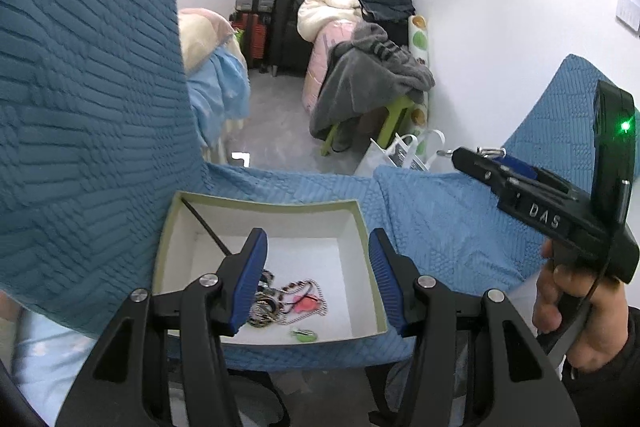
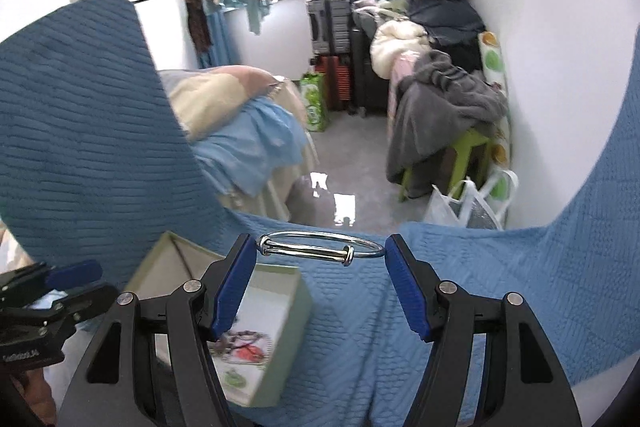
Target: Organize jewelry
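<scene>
A pale green box (image 1: 362, 227) with a white inside lies on the blue quilted cloth (image 1: 440, 219). On its floor is a tangle of chains and bead strings (image 1: 280, 301), with a pink piece and a small green piece (image 1: 304, 335) beside them. My left gripper (image 1: 318, 247) hovers over the box, open, with nothing between its blue pads. My right gripper (image 2: 320, 247) is shut on a silver bangle (image 2: 308, 249), which spans from one fingertip to the other above the cloth, to the right of the box (image 2: 280, 307). In the left wrist view a hand holds the right gripper (image 1: 476, 157) up at the right.
Blue quilted cloth rises high at the left (image 1: 80, 107) and at the far right. Beyond the edge is grey floor (image 2: 344, 163), a bed with a light blue cover (image 2: 248, 143), a green stool under a grey blanket (image 2: 448, 115), a white bag (image 2: 464, 207), suitcases and hanging clothes.
</scene>
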Demonstrator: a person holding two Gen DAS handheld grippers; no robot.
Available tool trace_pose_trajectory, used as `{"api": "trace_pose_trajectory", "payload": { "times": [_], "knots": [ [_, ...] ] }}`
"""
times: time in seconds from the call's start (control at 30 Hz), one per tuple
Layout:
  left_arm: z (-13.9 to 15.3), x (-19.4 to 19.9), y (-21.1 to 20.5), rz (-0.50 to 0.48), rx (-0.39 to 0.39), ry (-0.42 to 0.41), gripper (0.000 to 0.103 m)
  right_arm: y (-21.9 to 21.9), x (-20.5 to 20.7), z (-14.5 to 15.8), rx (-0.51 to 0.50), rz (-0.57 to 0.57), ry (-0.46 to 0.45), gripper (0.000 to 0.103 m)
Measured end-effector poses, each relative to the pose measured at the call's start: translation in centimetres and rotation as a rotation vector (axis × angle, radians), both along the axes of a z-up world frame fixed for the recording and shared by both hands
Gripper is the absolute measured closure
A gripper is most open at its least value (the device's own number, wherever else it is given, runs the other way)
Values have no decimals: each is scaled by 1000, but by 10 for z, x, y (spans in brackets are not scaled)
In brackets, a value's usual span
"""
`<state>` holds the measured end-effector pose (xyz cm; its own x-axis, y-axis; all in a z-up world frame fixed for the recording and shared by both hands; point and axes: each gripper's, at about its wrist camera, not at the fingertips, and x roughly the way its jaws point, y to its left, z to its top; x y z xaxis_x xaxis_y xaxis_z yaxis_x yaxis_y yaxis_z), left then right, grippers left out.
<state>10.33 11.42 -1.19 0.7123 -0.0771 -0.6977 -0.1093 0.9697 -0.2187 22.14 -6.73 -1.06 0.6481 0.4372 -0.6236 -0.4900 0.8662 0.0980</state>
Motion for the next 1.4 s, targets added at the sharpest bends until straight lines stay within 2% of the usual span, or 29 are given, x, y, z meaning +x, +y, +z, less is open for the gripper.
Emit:
{"api": "trace_pose_trajectory", "payload": {
  "times": [0.17, 0.37, 0.5, 0.67, 0.9, 1.03, 1.13, 1.2, 1.27, 1.4],
  "knots": [
    [0, -8, 17, 25, -33, -10, 49, 28, -9, -13, -4, 56, 35, 38],
    [-11, -16, 31, 46, -35, 15, 49, 58, -15, -58, -25, 109, 146, 38],
    [-22, -21, 43, 66, -57, 31, 49, 79, -19, -93, -79, 138, 214, 38],
    [-37, -23, 53, 92, -81, 58, 49, 89, -24, -118, -126, 162, 270, 38],
    [-45, -24, 57, 102, -88, 83, 36, 97, -24, -143, -174, 169, 318, 37],
    [-43, -24, 57, 109, -86, 85, 27, 97, -27, -144, -176, 175, 316, 36],
    [-38, -25, 55, 115, -67, 82, 23, 94, -27, -135, -161, 168, 304, 20],
    [-31, -27, 54, 129, -46, 79, 22, 88, -26, -123, -148, 151, 280, 8],
    [-22, -29, 54, 135, -34, 60, 20, 81, -25, -108, -133, 137, 254, 3],
    [2, -35, 49, 145, -3, 16, 18, 62, -26, -65, -94, 108, 184, 0]
  ]
}}
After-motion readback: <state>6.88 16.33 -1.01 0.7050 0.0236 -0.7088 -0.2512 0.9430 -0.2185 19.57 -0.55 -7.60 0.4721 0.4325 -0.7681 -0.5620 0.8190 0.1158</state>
